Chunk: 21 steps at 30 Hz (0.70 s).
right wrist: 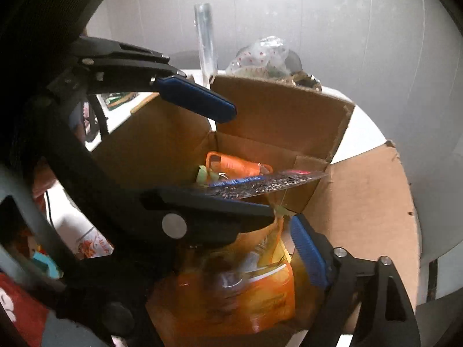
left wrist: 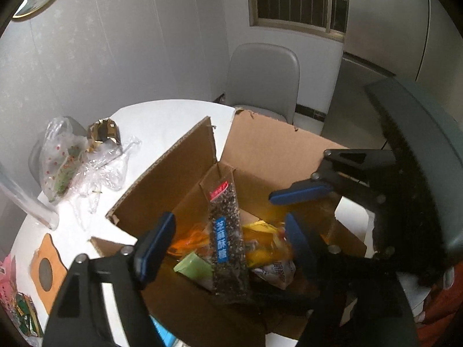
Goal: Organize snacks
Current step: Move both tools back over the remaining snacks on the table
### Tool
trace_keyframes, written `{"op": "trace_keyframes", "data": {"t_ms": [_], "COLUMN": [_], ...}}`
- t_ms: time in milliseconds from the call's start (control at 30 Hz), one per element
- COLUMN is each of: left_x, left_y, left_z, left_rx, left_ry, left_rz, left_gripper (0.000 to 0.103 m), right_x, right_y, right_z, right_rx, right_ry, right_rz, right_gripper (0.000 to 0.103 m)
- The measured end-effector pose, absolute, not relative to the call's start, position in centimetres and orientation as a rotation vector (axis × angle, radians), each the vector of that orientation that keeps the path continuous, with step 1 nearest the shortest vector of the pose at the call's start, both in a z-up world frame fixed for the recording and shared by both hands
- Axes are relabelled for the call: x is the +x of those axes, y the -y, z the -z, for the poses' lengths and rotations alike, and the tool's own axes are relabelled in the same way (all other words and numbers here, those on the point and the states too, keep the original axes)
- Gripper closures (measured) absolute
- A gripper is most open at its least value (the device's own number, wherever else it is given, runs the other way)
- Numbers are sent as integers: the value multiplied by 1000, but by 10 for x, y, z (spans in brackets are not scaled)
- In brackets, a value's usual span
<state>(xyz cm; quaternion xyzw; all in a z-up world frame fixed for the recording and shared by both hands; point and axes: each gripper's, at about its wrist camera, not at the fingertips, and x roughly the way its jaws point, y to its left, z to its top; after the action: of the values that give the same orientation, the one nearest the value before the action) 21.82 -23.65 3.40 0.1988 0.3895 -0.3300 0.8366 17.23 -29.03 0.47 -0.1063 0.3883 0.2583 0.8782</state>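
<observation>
The cardboard box (left wrist: 260, 156) stands on the white counter (left wrist: 162, 121) with its flaps up. Inside it lies a long, flat sesame bar (left wrist: 228, 240) in a clear wrapper with a blue label strip. In the left wrist view its long axis runs from the near bottom of the box up toward the far inner corner, red-tipped end farthest away and leaning against the box wall. In the right wrist view the same bar (right wrist: 260, 185) is seen edge-on, slanting across the box above the other packets.

Under and beside the bar are an orange packet (right wrist: 240, 292), a yellow packet (left wrist: 260, 240) and a green packet (left wrist: 194, 269).

The left gripper (left wrist: 222, 245) hangs over the box, its jaws released and spread wide; the bar lies between them but the pads do not press it. The right gripper (right wrist: 260, 173) is also over the box, jaws released, gripping nothing.

A clear plastic bag (left wrist: 66, 159) lies on the counter beyond the box.
</observation>
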Motion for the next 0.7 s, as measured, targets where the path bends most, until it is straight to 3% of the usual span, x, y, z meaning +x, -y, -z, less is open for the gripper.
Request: {"op": "trace_keyframes", "data": {"t_ms": [233, 300, 333, 700], "left_x": [197, 189, 185, 131], "left_y": [219, 212, 209, 150], "left_z": [-51, -57, -60, -92], "left_rx": [381, 371, 364, 270], "left_ry": [-727, -695, -676, -569], "left_rz": [676, 665, 659, 604], "left_gripper": [14, 2, 1, 1], "right_x": [154, 151, 149, 106], "right_y": [296, 295, 296, 301], "right_z": [-16, -20, -22, -53], "right_rx": [-212, -207, -206, -139], "right_ry": [-752, -729, -711, -558], "right_rz": [-543, -539, -536, -499], "right_gripper": [9, 5, 5, 0]}}
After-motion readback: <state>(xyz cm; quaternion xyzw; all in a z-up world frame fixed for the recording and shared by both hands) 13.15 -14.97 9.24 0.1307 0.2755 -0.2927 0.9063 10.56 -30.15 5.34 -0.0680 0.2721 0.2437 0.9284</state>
